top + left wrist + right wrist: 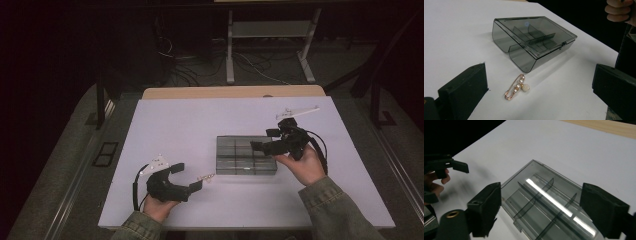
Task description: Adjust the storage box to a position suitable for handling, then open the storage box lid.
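Lying on the bench (165, 120) just left of the smoky box (246, 155), the beaded pin (517, 87) points lengthwise toward it, straight ahead of the empty, open left hand-held gripper (189, 176). The right hand-held gripper (265, 139), open and empty, hovers at the box's far right edge.

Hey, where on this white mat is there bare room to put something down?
Bare: the whole stretch behind and left of the grey box, and the front right corner of the white mat. Crowded: the box's front left, by the brooch and left gripper.
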Available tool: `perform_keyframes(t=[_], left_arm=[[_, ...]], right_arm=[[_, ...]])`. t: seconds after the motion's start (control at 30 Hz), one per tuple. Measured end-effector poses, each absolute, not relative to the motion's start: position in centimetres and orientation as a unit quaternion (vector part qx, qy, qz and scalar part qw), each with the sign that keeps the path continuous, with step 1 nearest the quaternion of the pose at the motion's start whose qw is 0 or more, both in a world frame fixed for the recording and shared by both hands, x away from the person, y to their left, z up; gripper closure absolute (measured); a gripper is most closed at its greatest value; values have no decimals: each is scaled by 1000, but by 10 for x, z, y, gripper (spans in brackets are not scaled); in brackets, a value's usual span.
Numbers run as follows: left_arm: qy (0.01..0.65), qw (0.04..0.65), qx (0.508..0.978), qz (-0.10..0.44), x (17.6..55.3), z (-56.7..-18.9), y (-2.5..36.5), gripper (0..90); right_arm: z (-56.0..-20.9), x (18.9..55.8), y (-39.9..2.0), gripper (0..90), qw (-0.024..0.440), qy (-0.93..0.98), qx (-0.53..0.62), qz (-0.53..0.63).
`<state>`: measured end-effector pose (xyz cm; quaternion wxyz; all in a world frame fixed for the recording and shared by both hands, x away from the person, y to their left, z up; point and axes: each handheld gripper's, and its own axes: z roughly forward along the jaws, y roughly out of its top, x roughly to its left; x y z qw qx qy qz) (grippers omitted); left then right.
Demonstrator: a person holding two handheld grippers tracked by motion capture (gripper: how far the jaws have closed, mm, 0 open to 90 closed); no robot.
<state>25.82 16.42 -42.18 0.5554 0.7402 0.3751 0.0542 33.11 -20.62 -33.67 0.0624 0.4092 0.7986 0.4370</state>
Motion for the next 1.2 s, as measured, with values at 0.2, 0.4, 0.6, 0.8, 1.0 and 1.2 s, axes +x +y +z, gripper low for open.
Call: perform_keyframes(t=[0.2,0.4,0.6,0.8,1.0,1.2], left_arm=[[376,554,740,54,259,-422,164,0],[378,554,739,54,258,-422,164,0],[377,553,741,54,258,-422,164,0],[376,552,742,54,258,-422,164,0],[376,552,742,54,258,-422,164,0],[373,552,743,54,258,-422,164,0]], right_arm=[[-346,319,-226,110,49,799,408,439],[-361,309,-241,5,34,800,408,439],[-375,303,-251,5,28,804,401,438],[-389,299,-256,6,27,812,398,427],[-402,298,-259,6,34,823,392,410],[-410,300,-260,107,40,833,389,391]])
